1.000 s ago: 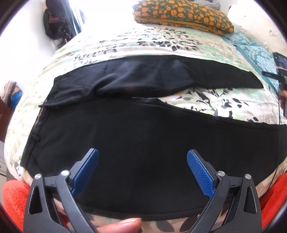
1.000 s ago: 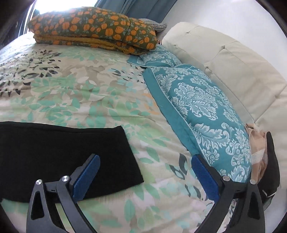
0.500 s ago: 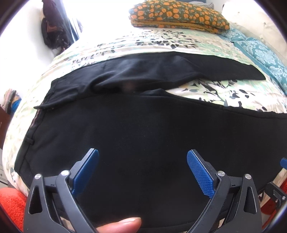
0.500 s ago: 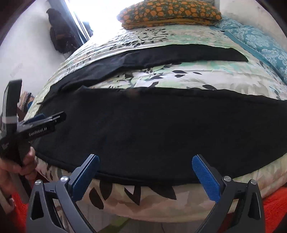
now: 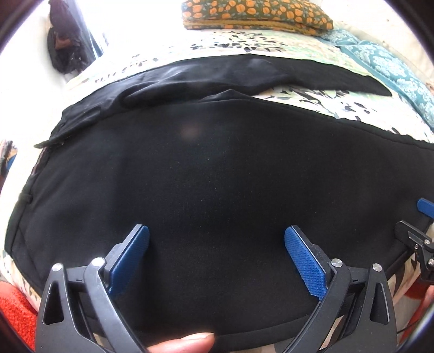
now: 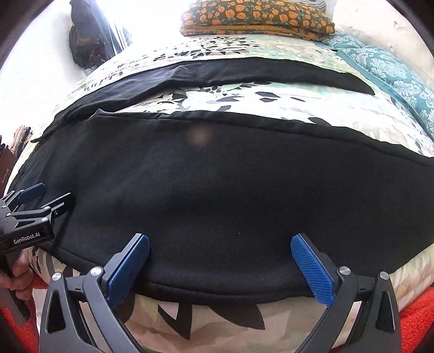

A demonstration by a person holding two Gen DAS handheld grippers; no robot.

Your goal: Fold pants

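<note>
Blue-padded left gripper (image 5: 216,254) gapes wide over the near black leg, nothing between its fingers; a thumb tip (image 5: 182,344) shows at the bottom edge. Right gripper (image 6: 220,260) likewise spread and empty, poised at the near hem edge by the mattress side. Pants (image 6: 217,184) lie flat across the floral bedspread (image 6: 298,108), waist to the left, legs splayed with a wedge of bare cover between. Far leg (image 5: 244,73) runs toward the teal pillow (image 6: 393,70). Orange-patterned folded blanket (image 6: 257,19) sits well beyond.
</note>
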